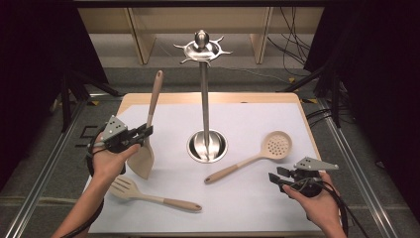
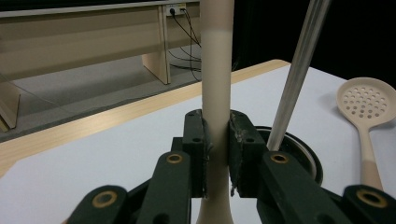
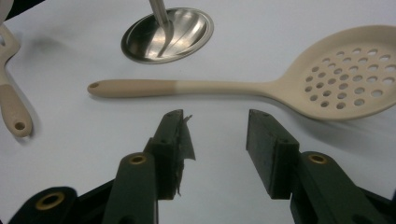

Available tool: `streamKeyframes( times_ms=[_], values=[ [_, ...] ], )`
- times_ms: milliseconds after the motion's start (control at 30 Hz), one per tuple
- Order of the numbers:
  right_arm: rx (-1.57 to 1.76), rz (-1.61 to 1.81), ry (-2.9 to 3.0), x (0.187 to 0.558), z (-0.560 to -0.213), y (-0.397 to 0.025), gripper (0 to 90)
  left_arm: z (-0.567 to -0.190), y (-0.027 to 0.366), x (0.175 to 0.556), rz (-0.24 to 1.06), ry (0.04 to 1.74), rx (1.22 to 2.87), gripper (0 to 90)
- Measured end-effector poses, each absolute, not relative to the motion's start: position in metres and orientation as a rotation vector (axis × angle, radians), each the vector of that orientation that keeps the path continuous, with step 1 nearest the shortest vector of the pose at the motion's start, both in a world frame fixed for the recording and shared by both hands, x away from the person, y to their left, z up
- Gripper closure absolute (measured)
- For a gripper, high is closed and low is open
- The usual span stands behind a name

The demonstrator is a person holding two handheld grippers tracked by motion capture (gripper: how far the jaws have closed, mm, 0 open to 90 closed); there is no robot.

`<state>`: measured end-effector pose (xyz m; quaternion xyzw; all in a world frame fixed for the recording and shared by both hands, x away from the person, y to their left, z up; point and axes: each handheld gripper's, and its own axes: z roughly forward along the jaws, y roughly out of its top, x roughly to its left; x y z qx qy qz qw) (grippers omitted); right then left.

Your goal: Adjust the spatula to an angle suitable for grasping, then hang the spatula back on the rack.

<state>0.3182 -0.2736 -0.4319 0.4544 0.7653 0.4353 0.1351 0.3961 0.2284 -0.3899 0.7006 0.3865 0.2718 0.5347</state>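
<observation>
— Can any writing, label, brand or number be read on anything here?

— No. Nothing legible stands on any surface in the high view or in either gripper view.
</observation>
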Motion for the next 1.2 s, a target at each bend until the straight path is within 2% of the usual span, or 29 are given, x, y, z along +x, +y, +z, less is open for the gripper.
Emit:
streamKeyframes(
  times_ms=[600, 1200],
  values=[
    [1.325, 1.251, 2.222, 0.316, -0.429, -0.276, 57.8, -0.382, 0.226, 0.391, 0.657, 0.897, 1.703, 78.1],
    [1.310, 1.263, 2.215, 0.315, -0.430, -0.275, 57.8, -0.366, 0.210, 0.377, 0.664, 0.767, 1.612, 78.1]
  ],
)
